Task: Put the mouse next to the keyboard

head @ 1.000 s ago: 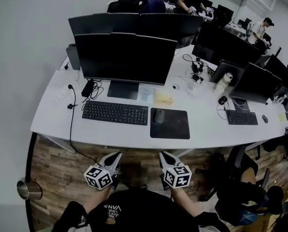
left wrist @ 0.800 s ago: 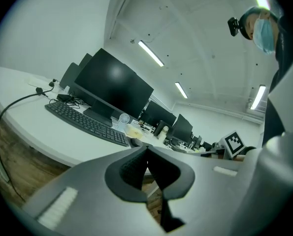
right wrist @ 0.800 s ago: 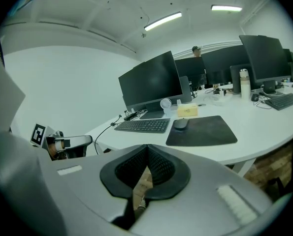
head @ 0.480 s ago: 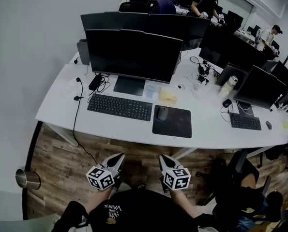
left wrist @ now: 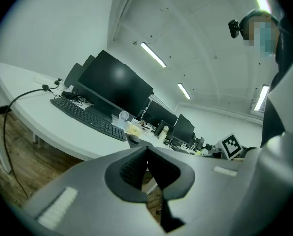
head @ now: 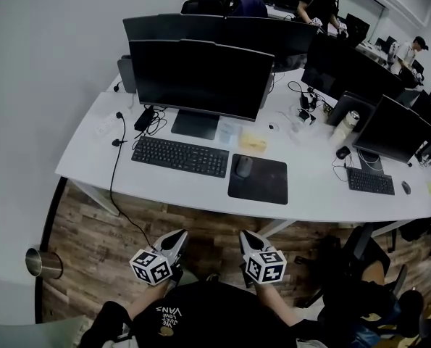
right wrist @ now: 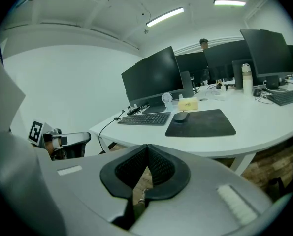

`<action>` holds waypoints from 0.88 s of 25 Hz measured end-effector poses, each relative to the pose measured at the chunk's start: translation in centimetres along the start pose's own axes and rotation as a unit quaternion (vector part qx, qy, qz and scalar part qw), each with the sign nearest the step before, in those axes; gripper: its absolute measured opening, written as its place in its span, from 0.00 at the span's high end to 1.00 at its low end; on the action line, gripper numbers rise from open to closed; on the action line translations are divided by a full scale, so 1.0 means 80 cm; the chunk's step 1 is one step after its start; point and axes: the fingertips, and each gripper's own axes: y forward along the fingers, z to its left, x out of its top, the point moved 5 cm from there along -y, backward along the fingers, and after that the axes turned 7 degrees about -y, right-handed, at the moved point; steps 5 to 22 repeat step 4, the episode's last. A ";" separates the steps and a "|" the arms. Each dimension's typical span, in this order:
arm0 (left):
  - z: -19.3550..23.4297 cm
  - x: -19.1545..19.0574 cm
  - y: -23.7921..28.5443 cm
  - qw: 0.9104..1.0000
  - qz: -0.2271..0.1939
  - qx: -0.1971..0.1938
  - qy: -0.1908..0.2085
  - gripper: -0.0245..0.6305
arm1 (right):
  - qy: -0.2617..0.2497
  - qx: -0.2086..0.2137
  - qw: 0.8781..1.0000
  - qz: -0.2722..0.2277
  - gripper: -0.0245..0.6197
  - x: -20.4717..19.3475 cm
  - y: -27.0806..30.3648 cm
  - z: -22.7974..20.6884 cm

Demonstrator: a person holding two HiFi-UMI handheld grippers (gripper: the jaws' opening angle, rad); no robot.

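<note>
Though upside down, shirt print reads VANS; mouse sits on mousepad.

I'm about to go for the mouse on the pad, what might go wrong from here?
The right gripper is shut and well short of the desk; unless its fingers open first, they would likely shove the mouse rather than grip it.
The mouse sits at the mouse pad's corner nearest the keyboard, so a wide approach may knock the keys.
A black cable hangs off the desk front; stepping in could snag it.
</note>
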 end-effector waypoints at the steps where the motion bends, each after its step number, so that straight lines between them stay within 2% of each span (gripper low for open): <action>1: -0.002 0.000 0.002 1.000 0.000 0.000 0.000 0.96 | 0.000 0.000 1.000 0.000 0.95 0.001 0.000 -0.002; 22: -0.006 0.002 0.007 1.000 -0.001 0.000 -0.001 0.96 | 0.001 0.002 1.000 0.000 0.95 0.004 0.000 -0.006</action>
